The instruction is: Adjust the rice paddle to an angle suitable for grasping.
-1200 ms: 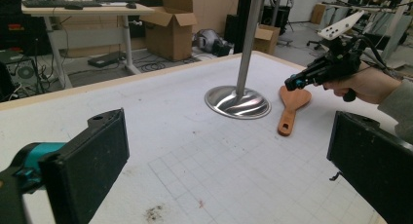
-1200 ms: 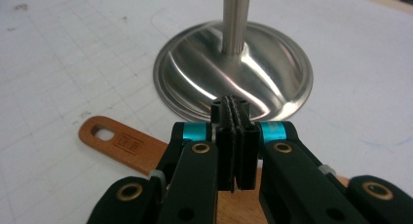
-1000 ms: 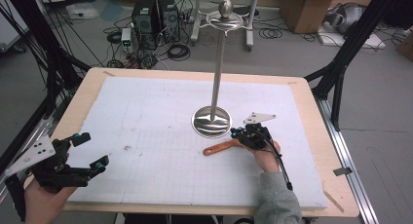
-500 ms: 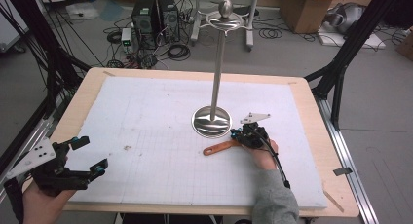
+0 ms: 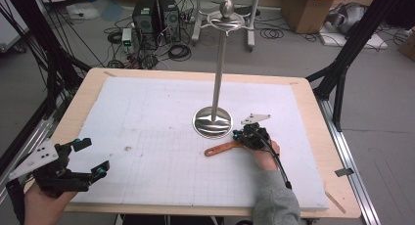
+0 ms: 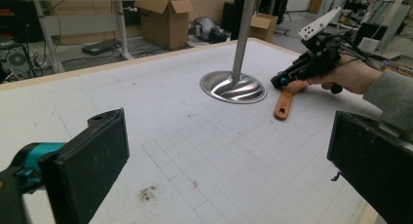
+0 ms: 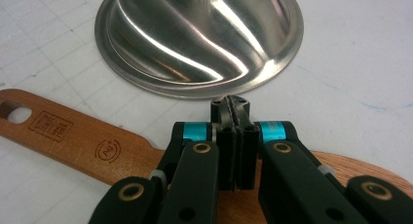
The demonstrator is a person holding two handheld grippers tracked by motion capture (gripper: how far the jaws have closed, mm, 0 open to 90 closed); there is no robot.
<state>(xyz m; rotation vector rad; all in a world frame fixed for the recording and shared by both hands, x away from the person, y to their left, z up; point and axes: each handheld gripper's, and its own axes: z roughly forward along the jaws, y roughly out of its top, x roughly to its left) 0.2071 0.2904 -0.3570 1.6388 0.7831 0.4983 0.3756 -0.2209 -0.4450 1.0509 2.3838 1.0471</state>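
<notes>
Looking like the pickup step on the wooden spatula [image 5: 222,148], not gripped yet afaict. Lying flat on the white gridded foam mat [image 5: 147,117], right of centre, just beside the base of the metal stand [image 5: 213,122], handle end pointing toward the table's left side. Hovering right over the blade end w/ the right gripper [image 7: 230,107], tongs pressed together, nothing showing btwn the pads; can't tell if the tips are touching the wood. Needing next, imo: opening those tongs, dropping lower and straddling the thin edge, prob near the neck, w/o bumping the stand. Showing reddish-brown smooth wood w/ stamped logos and a hang hole at the handle end [image 7: 18,113], flat paddle shape widening toward the blade. Reflecting light off the stand's polished, domed, swirl-ribbed round base, w/ a slim upright pole [image 5: 219,73] rising to a knob on top. Sitting under it all, mat w/ a slightly grubby matte surface, framed by a pale wood table rim [image 5: 313,117]. Waiting at the near-left corner w/ the left gripper [image 5: 94,156], tongs wide apart, holding nothing.
</notes>
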